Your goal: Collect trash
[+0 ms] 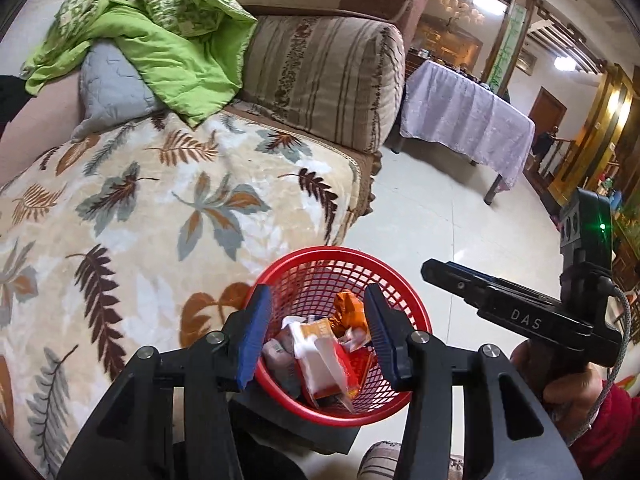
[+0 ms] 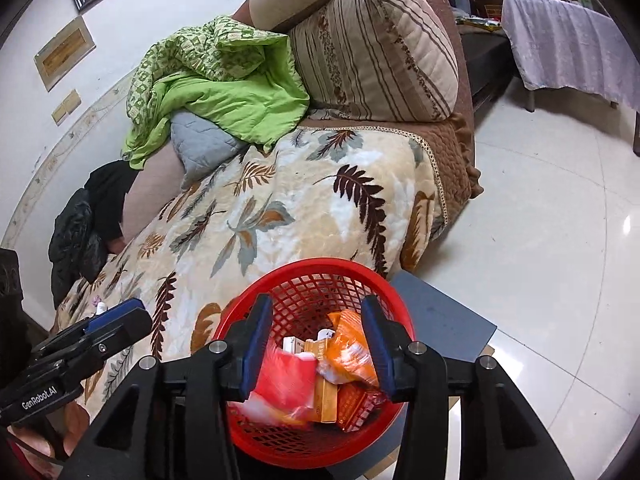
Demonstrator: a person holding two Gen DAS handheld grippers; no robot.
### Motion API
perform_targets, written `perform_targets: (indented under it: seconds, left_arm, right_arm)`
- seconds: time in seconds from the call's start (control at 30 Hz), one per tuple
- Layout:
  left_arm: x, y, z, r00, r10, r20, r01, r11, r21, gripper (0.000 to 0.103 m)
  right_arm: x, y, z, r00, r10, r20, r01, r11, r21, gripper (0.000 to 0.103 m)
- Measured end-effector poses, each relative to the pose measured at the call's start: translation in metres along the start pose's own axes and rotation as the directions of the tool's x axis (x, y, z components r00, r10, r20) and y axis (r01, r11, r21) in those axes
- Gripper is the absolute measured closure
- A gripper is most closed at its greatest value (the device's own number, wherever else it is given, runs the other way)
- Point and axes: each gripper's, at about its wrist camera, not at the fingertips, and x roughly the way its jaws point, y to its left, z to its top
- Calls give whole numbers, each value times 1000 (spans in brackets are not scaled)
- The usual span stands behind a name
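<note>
Left wrist view looks straight down into the red basket (image 1: 400,304), which stands on a low dark stool (image 1: 320,436) at the foot of the sofa (image 1: 340,80). Inside it lies the trash (image 1: 320,356): an orange crumpled wrapper (image 1: 348,312), white and orange packets and a grey piece, piled loosely against the mesh. The right wrist view shows the same heap, with a red packet (image 2: 286,384) blurred near the top, perhaps just let go, though that is only my reading.

Both pairs of fingers hang over the basket's mouth. The left gripper (image 1: 318,336) has its fingers part way apart with nothing pressed between the blue pads; the wrappers seen in the gap lie lower down in the basket. The right gripper (image 2: 318,342) stands likewise, fingers half spread and empty.

Around the basket, the leaf-patterned blanket (image 1: 160,208) on the sofa seat looks free of litter in the left view. In the right view a small white thing (image 2: 100,308) pokes up on the blanket just behind the left gripper; too small to name. Further off are a green quilt (image 1: 160,40), a striped cushion (image 1: 320,80), the tiled floor (image 1: 440,208) and a cloth-covered bench (image 1: 468,120).

Judging by this, most of the collecting looks done; what remains is a check of that white thing and of spots out of sight.
</note>
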Motion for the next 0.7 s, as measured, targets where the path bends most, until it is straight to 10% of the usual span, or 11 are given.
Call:
perform_targets:
  seconds: [0.33, 0.7]
  left_arm:
    - [-64, 30, -27, 978, 184, 96, -186, 982, 14, 26]
    - [-133, 68, -75, 876, 452, 170, -455, 890, -22, 3]
  right_arm:
    - [-18, 73, -32, 958, -267, 104, 280, 948, -150, 15]
    - [-20, 130, -77, 923, -376, 79, 384, 891, -244, 5]
